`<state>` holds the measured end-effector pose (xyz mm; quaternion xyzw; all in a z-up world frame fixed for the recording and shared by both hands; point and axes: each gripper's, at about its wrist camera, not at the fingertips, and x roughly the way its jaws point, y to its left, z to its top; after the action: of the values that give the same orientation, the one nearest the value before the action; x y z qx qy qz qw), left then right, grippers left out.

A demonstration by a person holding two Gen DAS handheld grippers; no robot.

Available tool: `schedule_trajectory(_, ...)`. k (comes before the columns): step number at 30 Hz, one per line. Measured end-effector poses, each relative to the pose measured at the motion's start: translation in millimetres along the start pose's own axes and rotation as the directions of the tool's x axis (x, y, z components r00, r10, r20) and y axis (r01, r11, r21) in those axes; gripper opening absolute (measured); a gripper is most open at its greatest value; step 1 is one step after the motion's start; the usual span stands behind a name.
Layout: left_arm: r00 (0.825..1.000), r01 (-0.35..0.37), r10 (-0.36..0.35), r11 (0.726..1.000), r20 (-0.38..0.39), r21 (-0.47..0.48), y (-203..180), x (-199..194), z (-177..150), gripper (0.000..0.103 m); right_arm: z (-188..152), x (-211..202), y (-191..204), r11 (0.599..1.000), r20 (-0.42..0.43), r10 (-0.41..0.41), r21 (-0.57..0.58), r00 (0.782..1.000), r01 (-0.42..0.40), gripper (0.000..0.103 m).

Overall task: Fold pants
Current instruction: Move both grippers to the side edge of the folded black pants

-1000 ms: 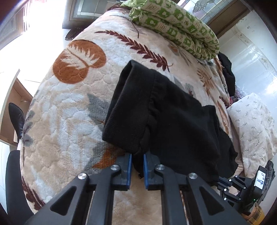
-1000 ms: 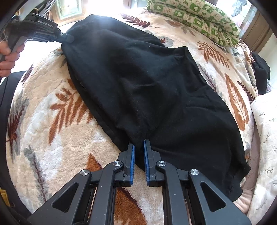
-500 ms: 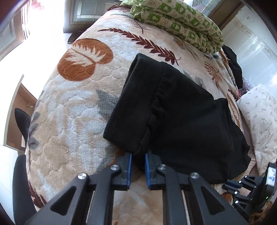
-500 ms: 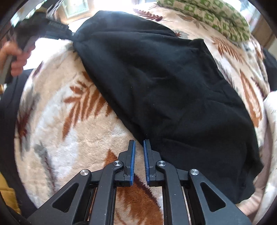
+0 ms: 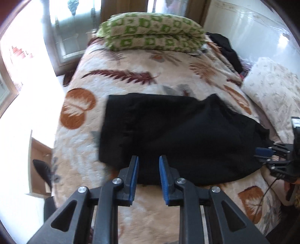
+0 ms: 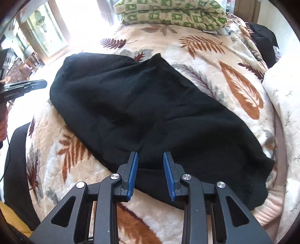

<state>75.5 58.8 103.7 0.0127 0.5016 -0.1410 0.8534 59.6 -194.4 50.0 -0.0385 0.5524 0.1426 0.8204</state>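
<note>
Pants: black pants [image 6: 142, 112] are seen spread flat on the leaf-print blanket [image 6: 215, 56], doubled into one wide dark slab lying across the bed.
Near edge: the hem side is laid toward both cameras, with soft creases seen running through the middle of the cloth.
Left gripper: the left gripper [image 5: 148, 176] is held low at the near edge of the pants [image 5: 178, 135]; its jaws are parted, blue pads apart, nothing caught between them.
Right gripper: the right gripper [image 6: 150, 174] is poised over the near edge too; its jaws are spread wide and released, black cloth showing in the gap but not pinched.
Cross view: the right gripper [image 5: 270, 155] is glimpsed at the pants' right end from the left camera.
Background: a green-patterned folded quilt [image 6: 168, 15] is piled at the far end of the bed, well apart from the pants.
Right side: a pale pillow [image 5: 271, 93] is seen beside the blanket.
</note>
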Motion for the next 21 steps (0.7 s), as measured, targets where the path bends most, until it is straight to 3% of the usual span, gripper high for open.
schedule_trajectory(4, 0.990, 0.124, -0.120, 0.991, -0.074, 0.049, -49, 27, -3, 0.025, -2, 18, 14, 1.000, -0.015, 0.013, -0.015, 1.000, -0.014, 0.028)
schedule_trajectory(7, 0.986, 0.113, -0.093, 0.983, -0.140, 0.148, -82, 55, -14, 0.025, -14, 33, 21, 0.999, -0.075, 0.005, -0.039, 0.997, -0.007, 0.028)
schedule_trajectory(8, 0.985, 0.097, -0.070, 0.980, -0.158, 0.175, -87, 63, -21, 0.025, -18, 31, 22, 0.998, -0.058, -0.003, -0.057, 0.998, 0.000, 0.028)
schedule_trajectory(11, 0.989, 0.084, -0.053, 0.969, -0.138, 0.231, -86, 63, -34, 0.025, -28, 28, 17, 0.998, -0.083, 0.003, -0.068, 0.997, -0.009, 0.028)
schedule_trajectory(15, 0.985, 0.081, -0.035, 0.959, -0.169, 0.273, -83, 57, -40, 0.025, -32, 24, 15, 0.993, -0.126, 0.006, -0.120, 0.992, -0.021, 0.028)
schedule_trajectory(17, 0.981, 0.103, -0.056, 0.962, -0.187, 0.252, -82, 50, -41, 0.025, -28, 16, 5, 0.995, -0.161, 0.039, -0.081, 0.986, -0.053, 0.028)
schedule_trajectory(20, 0.971, 0.174, -0.141, 0.969, -0.191, 0.172, -77, 43, -34, 0.025, -17, -10, -33, 0.999, -0.115, 0.046, 0.030, 0.992, -0.043, 0.034)
schedule_trajectory(21, 0.969, 0.196, -0.166, 0.968, -0.181, 0.158, -79, 40, -32, 0.025, -13, -19, -50, 0.997, -0.096, 0.027, 0.069, 0.995, -0.020, 0.048)
